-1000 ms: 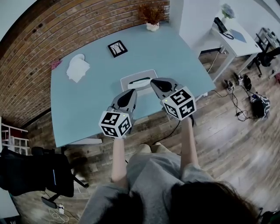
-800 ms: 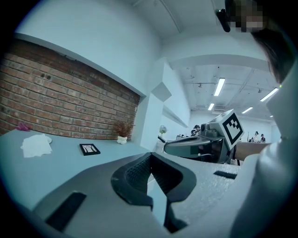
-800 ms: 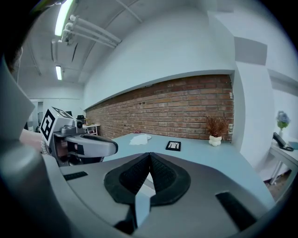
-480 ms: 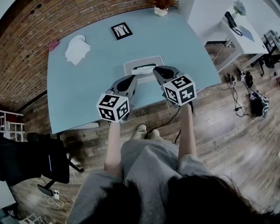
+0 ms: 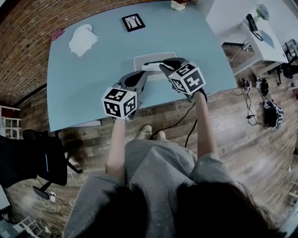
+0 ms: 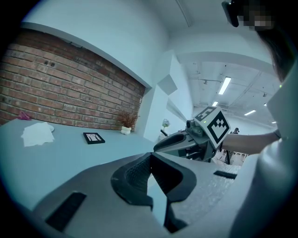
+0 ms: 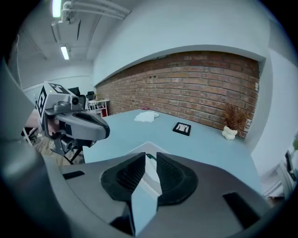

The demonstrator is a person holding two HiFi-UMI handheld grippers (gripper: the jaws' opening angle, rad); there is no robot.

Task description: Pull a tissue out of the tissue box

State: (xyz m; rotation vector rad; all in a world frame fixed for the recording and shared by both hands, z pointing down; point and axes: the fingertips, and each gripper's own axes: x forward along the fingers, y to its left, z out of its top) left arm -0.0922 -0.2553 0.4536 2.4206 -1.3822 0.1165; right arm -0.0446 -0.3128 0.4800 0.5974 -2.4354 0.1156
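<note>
The white tissue box (image 5: 138,60) lies flat near the table's front edge. My right gripper (image 5: 161,65) points down over the box's top slot. In the right gripper view its jaws (image 7: 150,159) are opening with a narrow gap. Only the box top (image 7: 145,149) shows through that gap, and nothing is pinched. My left gripper (image 5: 141,75) hovers at the box's near left corner. Its jaw tips (image 6: 149,157) touch each other and hold nothing. The left gripper view shows the right gripper (image 6: 182,142) beside it.
A loose pile of white tissue (image 5: 82,40) lies at the table's far left. A small black picture frame (image 5: 133,22) and a potted plant (image 5: 177,4) stand at the back. The blue table (image 5: 84,88) ends just under my hands; cables lie on the wooden floor (image 5: 242,116).
Both grippers moved forward and down toward the tissue box. The right gripper now tilts over the box's slot.
</note>
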